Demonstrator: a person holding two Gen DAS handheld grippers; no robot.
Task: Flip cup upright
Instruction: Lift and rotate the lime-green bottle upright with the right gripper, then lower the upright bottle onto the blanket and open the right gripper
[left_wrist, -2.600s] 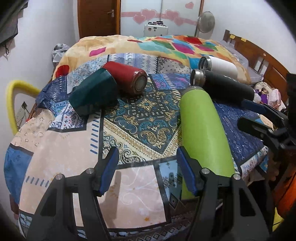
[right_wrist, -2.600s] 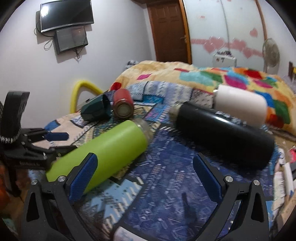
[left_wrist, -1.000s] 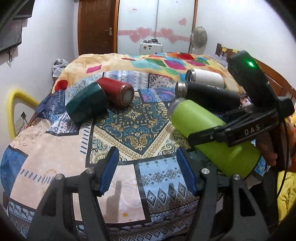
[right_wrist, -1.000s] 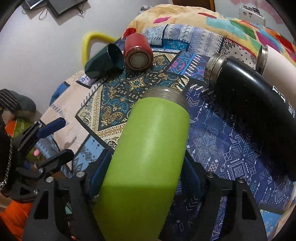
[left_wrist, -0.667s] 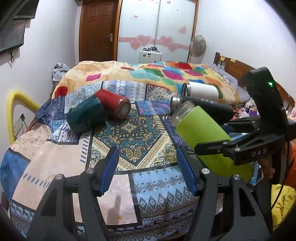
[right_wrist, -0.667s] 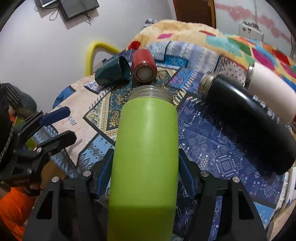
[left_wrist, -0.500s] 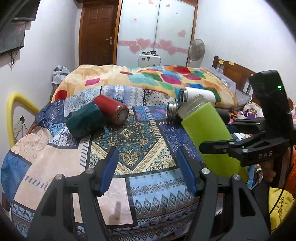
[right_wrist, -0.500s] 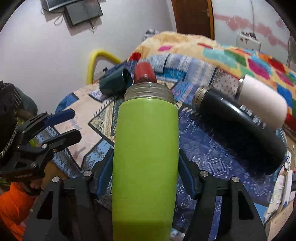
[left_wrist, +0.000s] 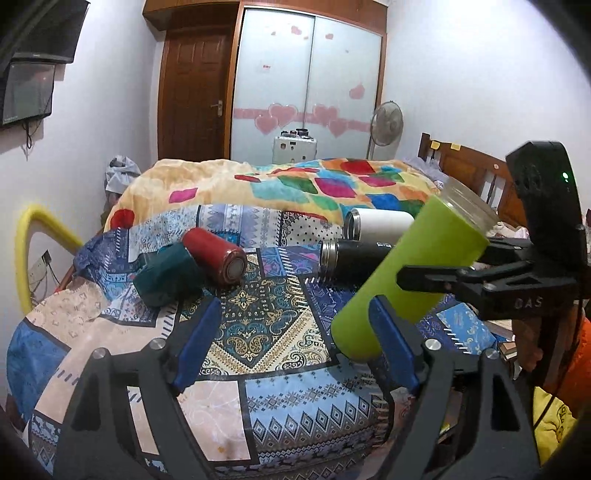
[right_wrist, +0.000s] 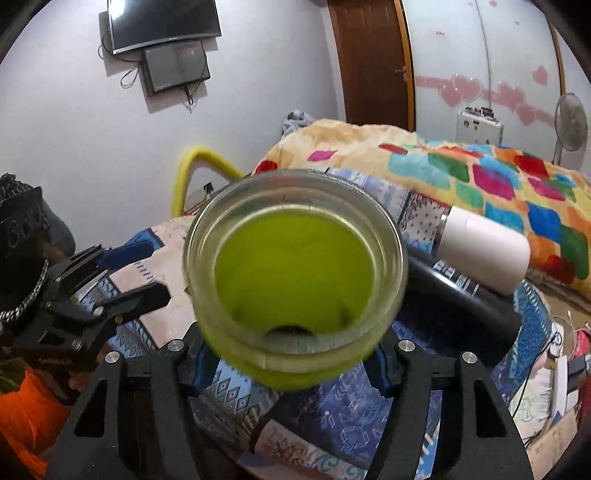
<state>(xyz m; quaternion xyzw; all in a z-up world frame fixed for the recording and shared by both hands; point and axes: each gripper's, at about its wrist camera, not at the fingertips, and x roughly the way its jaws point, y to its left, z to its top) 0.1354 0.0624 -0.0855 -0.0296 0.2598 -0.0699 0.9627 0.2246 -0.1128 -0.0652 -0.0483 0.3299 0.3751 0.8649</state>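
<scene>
The right gripper (right_wrist: 291, 363) clamps the green cup (left_wrist: 413, 277), tilted above the patterned bedspread (left_wrist: 258, 332); the left gripper (left_wrist: 295, 343) is spread, empty.

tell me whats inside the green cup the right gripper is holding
Looking down the open mouth of the green cup, it appears empty: only green inner wall and a dark patch at the bottom edge. The near rim covers part of the base.
</scene>
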